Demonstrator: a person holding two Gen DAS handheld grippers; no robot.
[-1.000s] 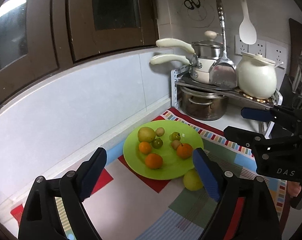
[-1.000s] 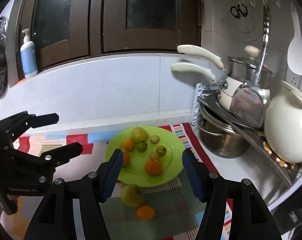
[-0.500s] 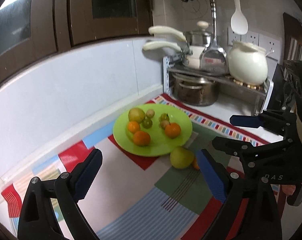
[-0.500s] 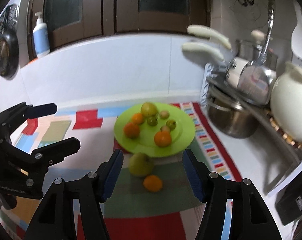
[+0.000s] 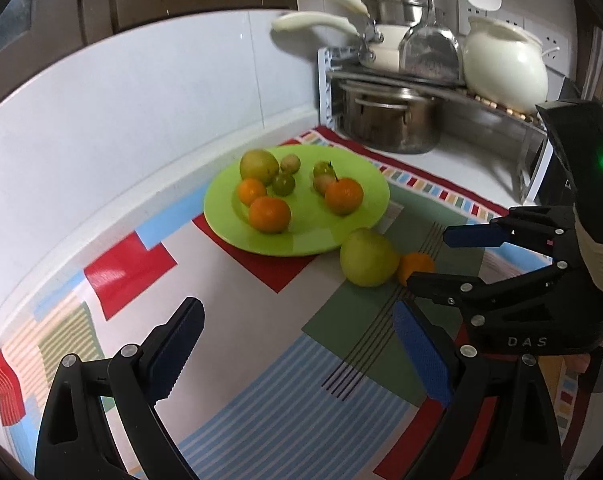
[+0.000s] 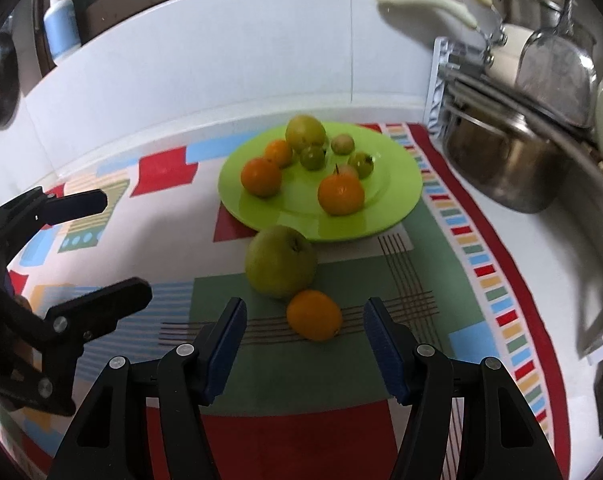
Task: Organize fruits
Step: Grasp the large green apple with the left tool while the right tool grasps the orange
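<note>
A green plate point(image 6: 393, 208) point(image 5: 365, 188) on a patchwork mat holds several oranges and small green fruits. A big green apple point(image 6: 280, 267) point(image 5: 367, 257) lies on the mat just in front of the plate. A small orange point(image 6: 314, 315) point(image 5: 416, 265) lies beside the apple. My right gripper point(image 6: 304, 346) is open and empty, its fingers just short of the small orange on either side. It also shows in the left wrist view point(image 5: 437, 258). My left gripper point(image 5: 297, 344) is open and empty over the mat, left of the fruit. It shows at the left of the right wrist view point(image 6: 113, 246).
A steel pot point(image 5: 389, 120) point(image 6: 505, 160) stands under a metal rack at the back right, with pans and a white pot point(image 5: 505, 68) on top. A white tiled wall runs behind the plate. A soap bottle point(image 6: 61, 28) stands on the ledge at the upper left.
Both grippers have dropped lower and closer to the mat. The right gripper has come up to the small orange. Both stay open.
</note>
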